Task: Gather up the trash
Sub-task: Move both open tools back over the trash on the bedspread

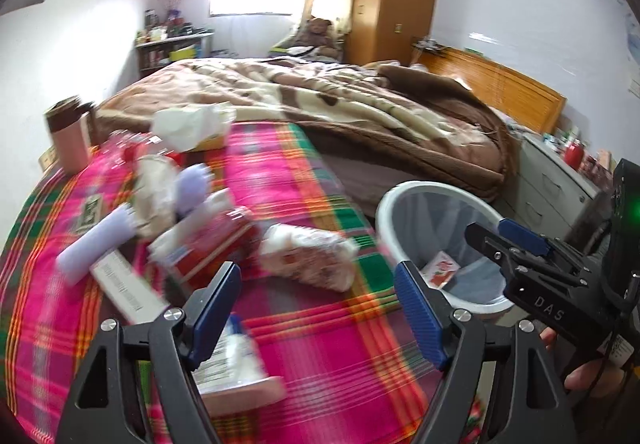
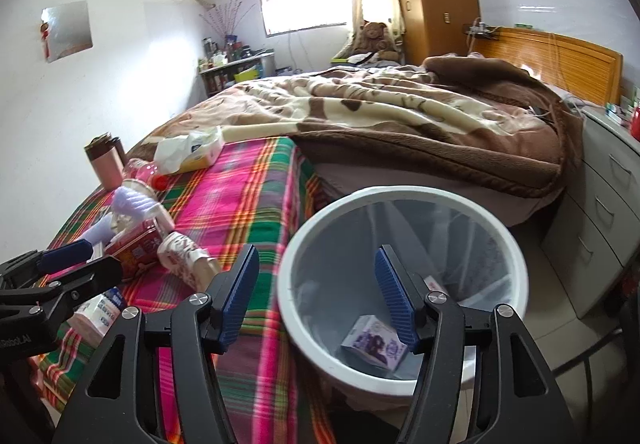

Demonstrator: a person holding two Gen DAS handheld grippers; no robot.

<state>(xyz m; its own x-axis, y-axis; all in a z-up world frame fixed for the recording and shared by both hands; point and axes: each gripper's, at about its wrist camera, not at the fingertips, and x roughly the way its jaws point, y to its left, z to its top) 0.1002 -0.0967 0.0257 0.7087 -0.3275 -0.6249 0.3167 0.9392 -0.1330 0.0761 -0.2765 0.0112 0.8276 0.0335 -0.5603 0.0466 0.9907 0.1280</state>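
Blue-padded left tongs [image 1: 318,308] hang spread and empty over the plaid-covered surface [image 1: 320,364], where a crumpled wrapper [image 1: 308,256] and red box [image 1: 216,244] lie beside the white bin [image 1: 384,203]. From the right wrist, right tongs [image 2: 316,304] gape empty above that bin [image 2: 288,284]; a purple carton [image 2: 374,344] lies inside.
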